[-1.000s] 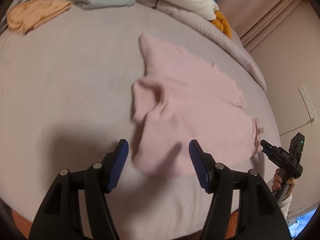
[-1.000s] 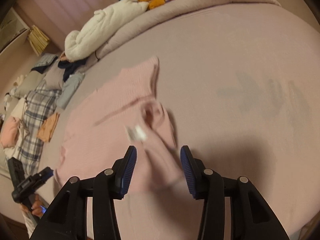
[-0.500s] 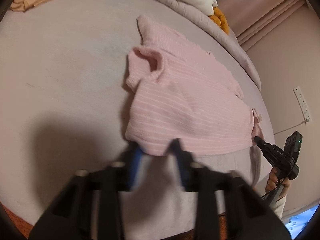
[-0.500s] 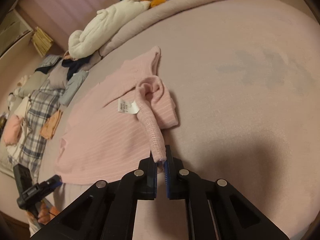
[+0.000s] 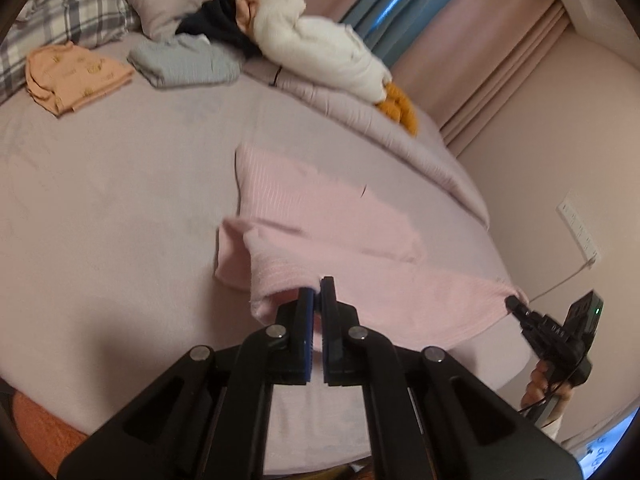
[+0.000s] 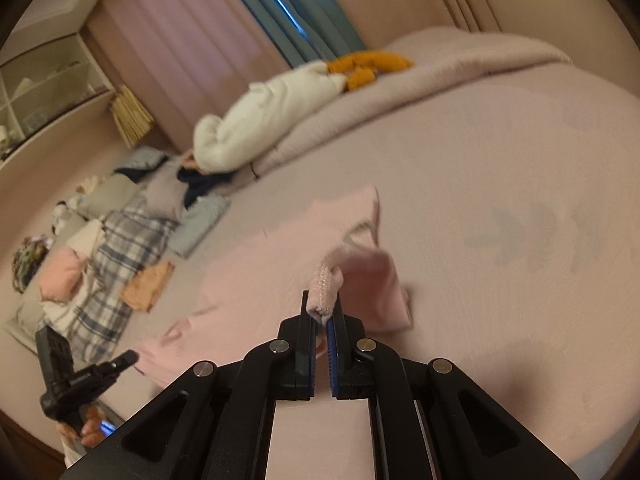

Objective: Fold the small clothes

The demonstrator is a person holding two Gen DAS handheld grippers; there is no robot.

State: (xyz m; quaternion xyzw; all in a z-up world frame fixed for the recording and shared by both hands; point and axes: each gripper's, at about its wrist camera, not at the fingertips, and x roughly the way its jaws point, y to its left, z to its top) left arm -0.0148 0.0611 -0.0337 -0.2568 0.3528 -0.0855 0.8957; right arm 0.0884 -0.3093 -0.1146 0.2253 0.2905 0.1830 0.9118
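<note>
Hem edges of the pink garment (image 5: 320, 232) were pinched at both ends: the left tongs (image 5: 316, 292) were clamped on one corner, the right tongs (image 6: 323, 312) on the ribbed edge of the other. The garment lay ahead of both tongs on the bed (image 5: 120, 200), its near edge raised and stretched between them, its far part flat. Compared with a second earlier, both pairs of tongs had been closed from spread onto the fabric, and the near edge had been lifted off the sheet.

white duvet (image 5: 320, 52) | plaid pillow (image 5: 76, 8) | blue curtain (image 6: 288, 12) | wall socket (image 5: 580, 232)
</note>
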